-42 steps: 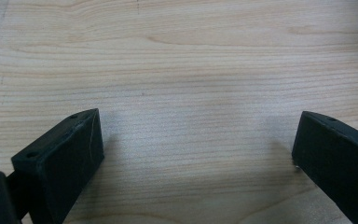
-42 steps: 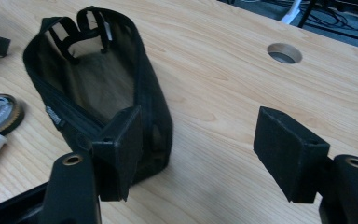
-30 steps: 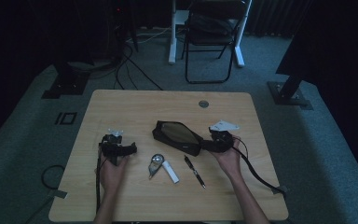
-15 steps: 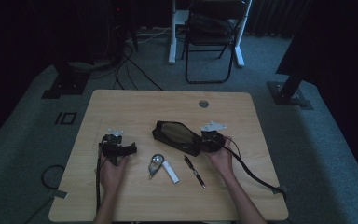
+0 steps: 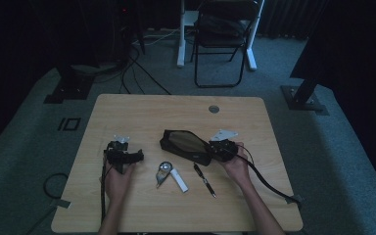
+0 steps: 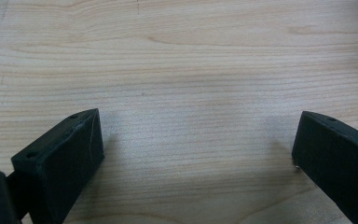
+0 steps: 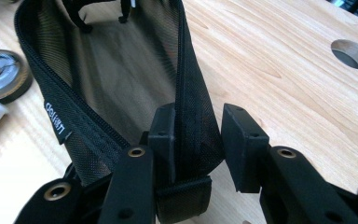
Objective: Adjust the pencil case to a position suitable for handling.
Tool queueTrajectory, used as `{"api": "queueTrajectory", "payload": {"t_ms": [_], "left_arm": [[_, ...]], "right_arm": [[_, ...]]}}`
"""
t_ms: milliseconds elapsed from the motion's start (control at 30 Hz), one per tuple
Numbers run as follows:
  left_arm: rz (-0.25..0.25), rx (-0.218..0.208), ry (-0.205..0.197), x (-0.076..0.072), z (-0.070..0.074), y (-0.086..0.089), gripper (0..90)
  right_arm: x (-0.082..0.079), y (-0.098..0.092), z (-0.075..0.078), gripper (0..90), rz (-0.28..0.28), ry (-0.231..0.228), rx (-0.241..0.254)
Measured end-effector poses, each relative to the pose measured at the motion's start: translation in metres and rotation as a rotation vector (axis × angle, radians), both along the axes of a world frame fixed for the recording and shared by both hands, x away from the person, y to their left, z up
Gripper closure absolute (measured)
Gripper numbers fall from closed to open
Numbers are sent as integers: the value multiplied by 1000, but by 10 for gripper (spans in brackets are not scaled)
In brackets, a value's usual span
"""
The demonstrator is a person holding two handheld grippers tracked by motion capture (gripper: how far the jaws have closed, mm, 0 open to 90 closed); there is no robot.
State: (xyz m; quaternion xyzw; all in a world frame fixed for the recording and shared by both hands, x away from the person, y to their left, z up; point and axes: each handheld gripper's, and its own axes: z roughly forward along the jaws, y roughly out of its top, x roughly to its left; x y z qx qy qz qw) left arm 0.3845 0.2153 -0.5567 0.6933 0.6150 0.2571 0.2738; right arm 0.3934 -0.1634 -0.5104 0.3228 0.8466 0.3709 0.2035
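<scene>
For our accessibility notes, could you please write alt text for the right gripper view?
The right gripper has been closing its black jaws around one edge of an open black mesh pouch on a wooden table.

Matt black mesh-cloth pouch [image 7: 121,79], wood table [image 7: 279,84]

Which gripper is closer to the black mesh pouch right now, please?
The right gripper: its fingers, just closing, straddle the end wall of the black mesh pouch. The left gripper rests open on bare table, well apart from it.
</scene>
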Motion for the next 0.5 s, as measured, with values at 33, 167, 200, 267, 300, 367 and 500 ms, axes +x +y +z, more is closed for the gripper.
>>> {"api": "queueTrajectory", "payload": {"t_ms": [33, 167, 200, 267, 300, 367, 500], "left_arm": [[0, 0, 0, 0, 0, 0, 22], [0, 0, 0, 0, 0, 0, 22], [0, 0, 0, 0, 0, 0, 22], [0, 0, 0, 0, 0, 0, 22], [0, 0, 0, 0, 0, 0, 22], [0, 0, 0, 0, 0, 0, 22], [0, 0, 0, 0, 0, 0, 22]], "right_arm": [[0, -2, 0, 664, 5, 2, 0], [-3, -5, 0, 663, 51, -5, -11], [-3, -5, 0, 663, 51, -5, -11], [-3, -7, 0, 661, 76, -9, -19], [-3, -7, 0, 659, 80, -8, -19], [-3, -8, 0, 643, 86, -7, -16], [-2, -8, 1, 491, 76, -12, 16]]}}
